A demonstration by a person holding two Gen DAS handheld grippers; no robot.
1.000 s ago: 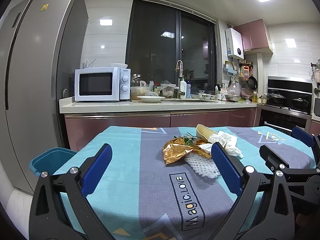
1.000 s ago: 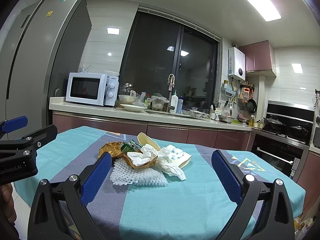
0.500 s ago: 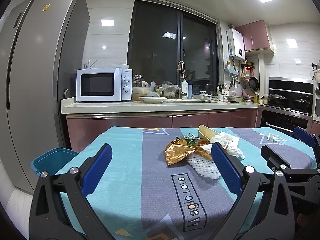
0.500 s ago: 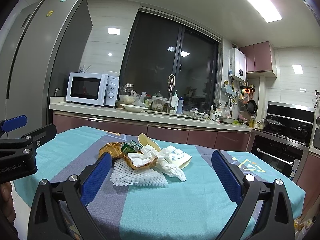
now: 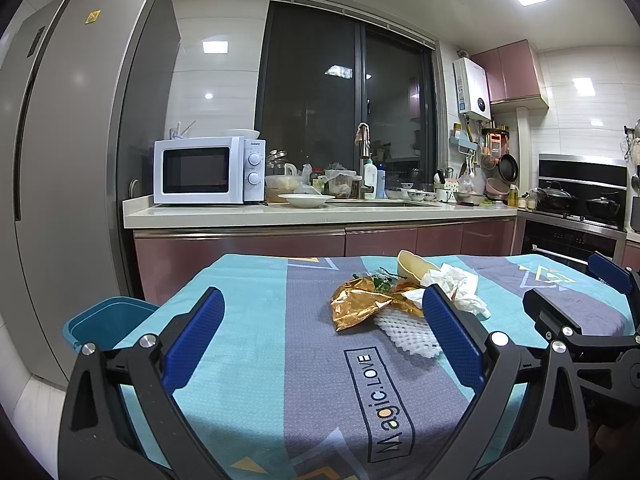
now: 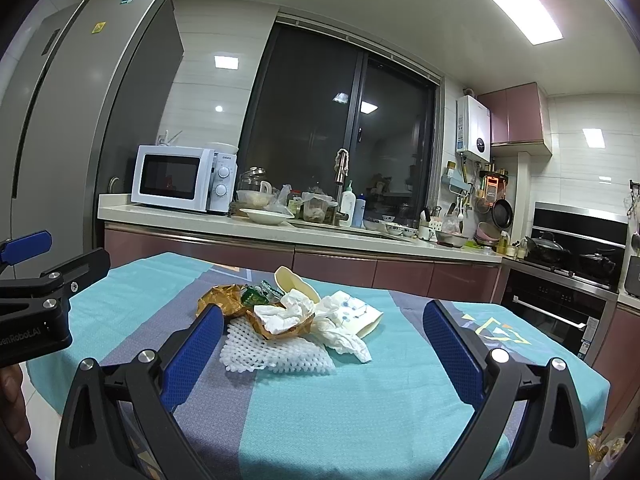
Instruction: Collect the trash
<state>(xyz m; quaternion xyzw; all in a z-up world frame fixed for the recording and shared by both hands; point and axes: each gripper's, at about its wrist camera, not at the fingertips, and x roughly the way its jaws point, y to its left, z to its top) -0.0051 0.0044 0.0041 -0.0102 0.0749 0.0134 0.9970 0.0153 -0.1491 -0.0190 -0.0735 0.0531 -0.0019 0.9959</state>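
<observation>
Pretty standard kitchen at night. Big dark sliding window (image 5: 348,108) over the sink, white tiled walls (image 5: 216,92), ceiling panel light (image 6: 522,10) on. Tall grey fridge (image 5: 80,152) fills the left side, white microwave (image 5: 208,171) sits at the left end of a pale countertop (image 5: 312,214) over mauve cabinets (image 5: 240,248). Water heater (image 5: 474,86) and matching upper cabinet (image 5: 512,72) sit right, stove with pots (image 6: 572,258) beyond. Table up front wears a teal-and-grey cloth (image 5: 248,360).

A heap of trash (image 6: 288,320) lay mid-table (image 6: 360,400); a bin (image 5: 108,320) stood left of the table, with the counter (image 5: 312,214) behind and the microwave (image 5: 208,170) on it.
</observation>
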